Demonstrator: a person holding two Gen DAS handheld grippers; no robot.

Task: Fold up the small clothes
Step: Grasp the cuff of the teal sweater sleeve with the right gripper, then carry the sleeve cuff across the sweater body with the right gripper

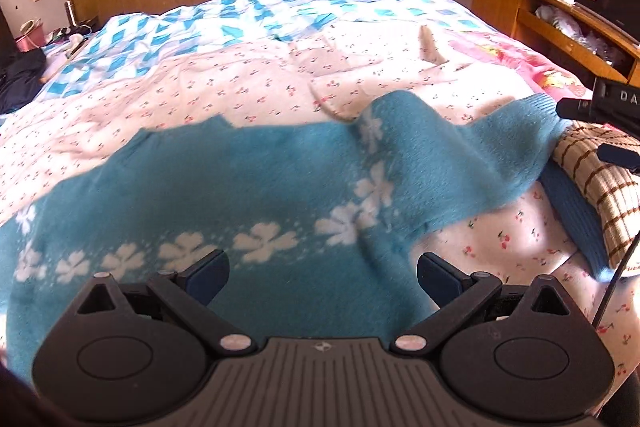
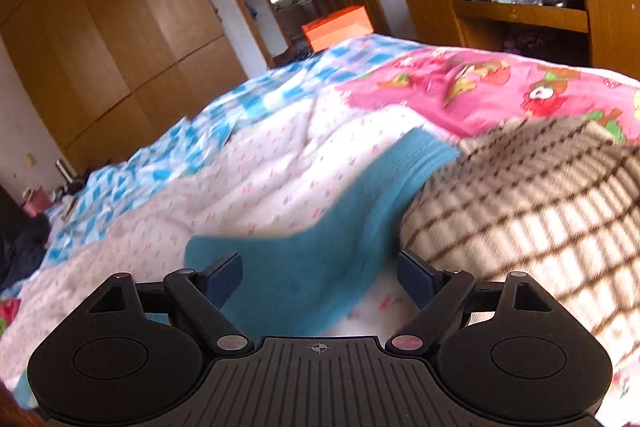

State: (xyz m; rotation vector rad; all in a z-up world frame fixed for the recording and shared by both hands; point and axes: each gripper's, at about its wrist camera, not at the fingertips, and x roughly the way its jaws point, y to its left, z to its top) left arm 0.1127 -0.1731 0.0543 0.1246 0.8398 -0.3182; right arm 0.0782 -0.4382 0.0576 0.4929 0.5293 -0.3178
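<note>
Blue sweater (image 1: 248,187): spread on the bed (image 1: 180,87), under and ahead of the left tool (image 1: 323,277); white flower band crosses it.
Left tool: wide open, holding nothing.
Sleeve (image 1: 492,155): ahead to the right, its cuff near the right tool (image 2: 320,279).
Right tool: wide open, holding nothing, blue knit between its fingers.
Checked cloth (image 2: 520,211): just right of that tool.

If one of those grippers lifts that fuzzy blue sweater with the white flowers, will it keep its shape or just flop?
Probably flop: the blue sweater lies in soft folds on the bedspread, its sleeve draped loosely. Its fuzzy knit likely grips rather than slips. It looks light for its size, though that is a guess.
</note>
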